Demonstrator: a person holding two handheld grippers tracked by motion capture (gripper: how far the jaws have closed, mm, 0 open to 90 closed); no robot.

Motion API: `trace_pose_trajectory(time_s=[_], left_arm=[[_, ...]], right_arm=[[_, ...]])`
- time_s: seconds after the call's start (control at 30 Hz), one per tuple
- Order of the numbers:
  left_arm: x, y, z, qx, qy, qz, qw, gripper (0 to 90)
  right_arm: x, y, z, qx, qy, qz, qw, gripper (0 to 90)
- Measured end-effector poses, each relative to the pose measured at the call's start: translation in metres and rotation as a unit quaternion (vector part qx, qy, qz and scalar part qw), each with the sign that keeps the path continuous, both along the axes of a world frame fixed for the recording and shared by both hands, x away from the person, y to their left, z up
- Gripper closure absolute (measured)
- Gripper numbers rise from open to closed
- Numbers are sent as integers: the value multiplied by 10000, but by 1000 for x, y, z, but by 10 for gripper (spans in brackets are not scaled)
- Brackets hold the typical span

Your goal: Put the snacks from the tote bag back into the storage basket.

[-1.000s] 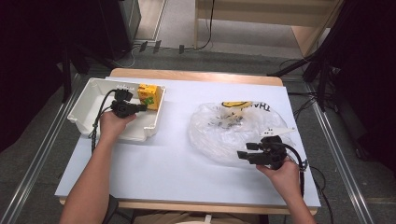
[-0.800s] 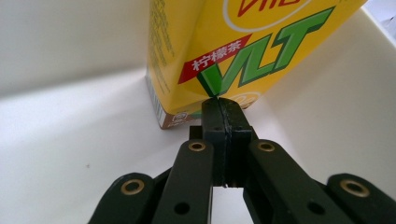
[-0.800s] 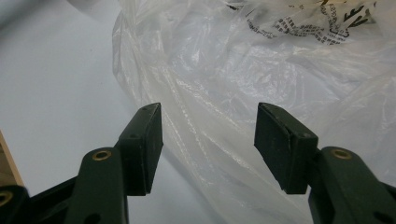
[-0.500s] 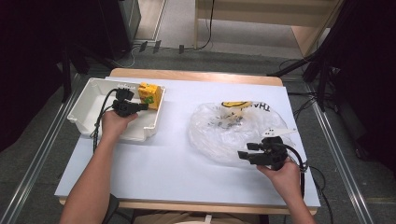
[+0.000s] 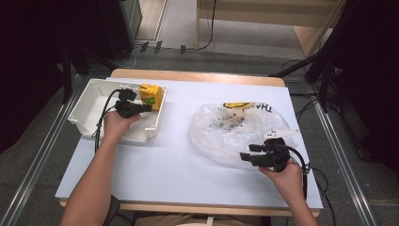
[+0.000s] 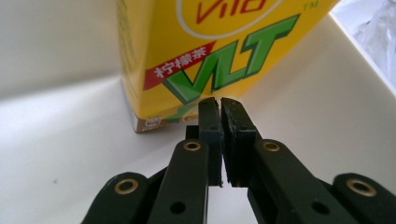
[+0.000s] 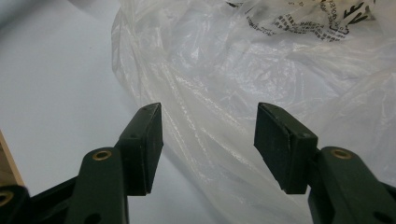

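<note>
Two grippers sit over my white table [image 5: 155, 174]: the left gripper [image 6: 219, 105], jaws all but closed on nothing after parting a hair, points at the yellow drink carton [image 6: 205, 51] standing in the white bin's [image 5: 87, 106] far corner. My right gripper [image 7: 208, 126] holds its jaws wide apart at the near edge of the crumpled clear plastic bag [image 7: 261, 70].

In the left gripper view the yellow drink carton [image 6: 205, 51] is cut off by the top edge, so its upper part and most of its round logo are lost. The left gripper [image 6: 219, 105] covers a patch of the carton's lower edge. The plastic bag [image 7: 261, 93] runs off the top and right edges in the right gripper view. From above, the bag's small black print [image 5: 227, 123] is too tiny to read.
</note>
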State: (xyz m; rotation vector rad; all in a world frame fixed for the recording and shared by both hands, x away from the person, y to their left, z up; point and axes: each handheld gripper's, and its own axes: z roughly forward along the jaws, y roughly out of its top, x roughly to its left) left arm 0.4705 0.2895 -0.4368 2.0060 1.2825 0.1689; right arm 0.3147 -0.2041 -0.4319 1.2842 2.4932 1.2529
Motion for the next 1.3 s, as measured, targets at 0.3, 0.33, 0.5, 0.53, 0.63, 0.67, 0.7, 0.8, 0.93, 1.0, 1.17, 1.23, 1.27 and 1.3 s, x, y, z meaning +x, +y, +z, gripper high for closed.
trace_pose_trajectory(time_s=[0.3, 0.33, 0.5, 0.53, 0.63, 0.67, 0.7, 0.8, 0.93, 1.0, 1.17, 1.23, 1.27, 1.3], left_arm=[[-5, -1, 7, -25, 70, -129, 9999, 846], [-5, -1, 8, -44, 87, -130, 9999, 834], [-8, -2, 14, -31, 128, -193, 9997, 777], [-9, -2, 15, -27, 154, -235, 9996, 762], [-9, -3, 18, -63, 257, -308, 9992, 718], [-10, -3, 20, -57, 292, -334, 9990, 700], [-11, -4, 22, -33, 260, -355, 9990, 685], [-13, -7, 28, -68, 270, -419, 9987, 646], [-16, -10, 35, -89, 266, -454, 9986, 595], [-19, -13, 40, -95, 234, -493, 9985, 579], [-25, -17, 49, -112, 167, -533, 9984, 527], [-27, -18, 52, -132, 156, -582, 9981, 520], [-29, -20, 54, -132, 170, -606, 9979, 520], [-30, -21, 55, -108, 179, -608, 9979, 517]], right_arm=[[0, 0, 0, -4, -2, -1, 10000, 430], [0, 0, 0, 3, -3, 1, 10000, 430], [0, 0, 0, -1, -3, 1, 10000, 430], [0, 0, 0, 3, 1, 4, 10000, 430], [0, 0, 0, 0, 2, 6, 10000, 429], [0, 0, 0, -1, 3, 7, 10000, 430], [0, -1, 0, 0, 5, 8, 10000, 429], [0, -1, 0, 9, 4, 11, 10000, 429], [0, -1, 0, 2, 6, 24, 10000, 429], [0, 0, 0, 9, 0, 33, 10000, 428], [1, 1, 1, 20, 3, 54, 10000, 428], [1, 2, 1, 9, 9, 62, 10000, 429], [1, 2, 1, 11, -4, 70, 10000, 428], [2, 3, 1, 12, -2, 77, 10000, 427]])
